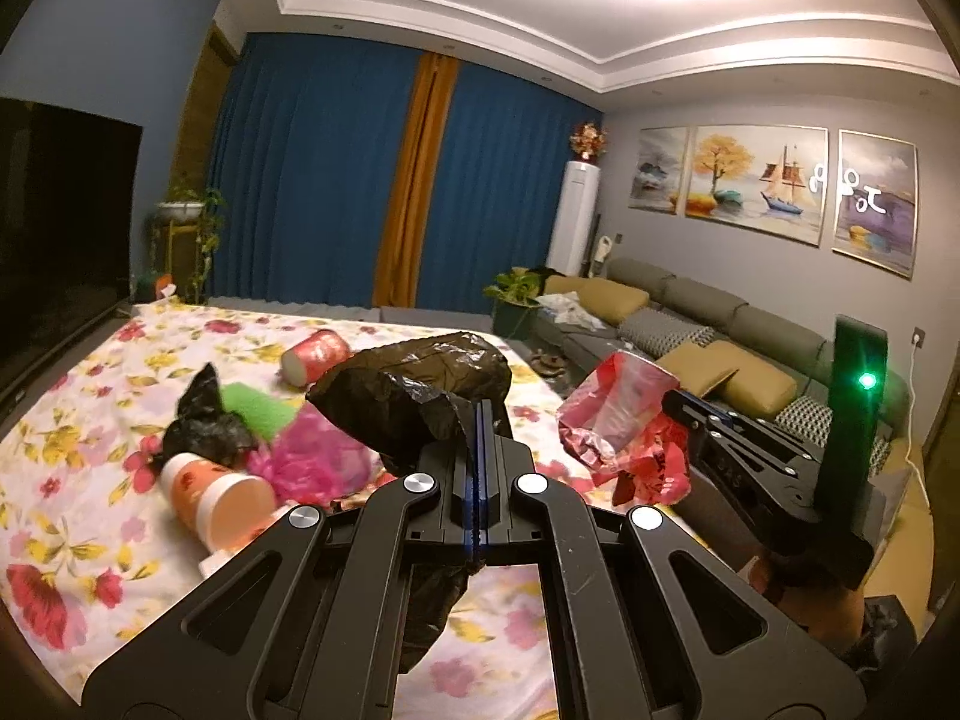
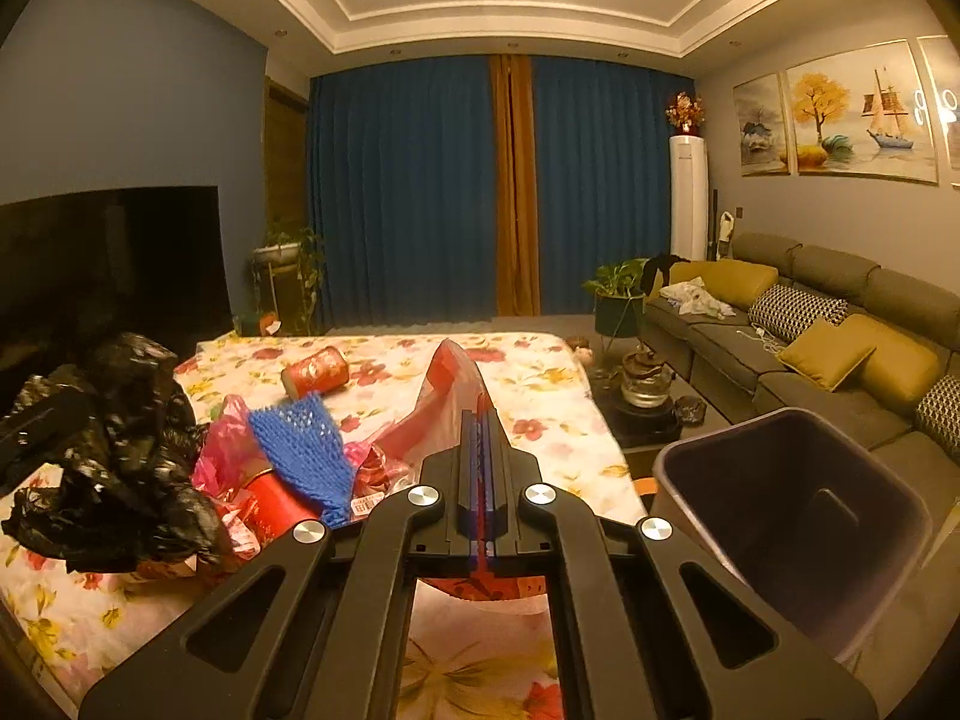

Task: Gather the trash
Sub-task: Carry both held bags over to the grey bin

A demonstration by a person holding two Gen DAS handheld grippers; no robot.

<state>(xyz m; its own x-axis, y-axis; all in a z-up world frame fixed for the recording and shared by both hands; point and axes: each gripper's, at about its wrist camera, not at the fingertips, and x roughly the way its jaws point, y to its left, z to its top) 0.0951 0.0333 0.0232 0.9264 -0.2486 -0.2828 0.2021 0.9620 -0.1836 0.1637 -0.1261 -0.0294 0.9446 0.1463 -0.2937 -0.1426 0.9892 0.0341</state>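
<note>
- Crumpled black plastic bag: pinched between the pressed-together fingers of the left gripper, its bulk bulging up ahead of the fingertips and a tail hanging down below the jaws, over the flower-printed tablecloth.
- Crinkled red-and-clear plastic bag: clamped in the right gripper, whose fingers are closed flat on it; the film rises to a peak ahead of the tips and sags beneath them.
- In the left wrist view this red bag hangs off the table's right edge, held up by the right gripper.
- Dark purple plastic waste bin: open-topped, on the floor just right of the right gripper, beside the table edge.
- Left on the cloth: an orange-and-white paper cup on its side, a red paper cup lying farther back, a pink mesh wad, a green foam net, and a small black bag scrap.
- A blue foam net lies over a red can.
</note>
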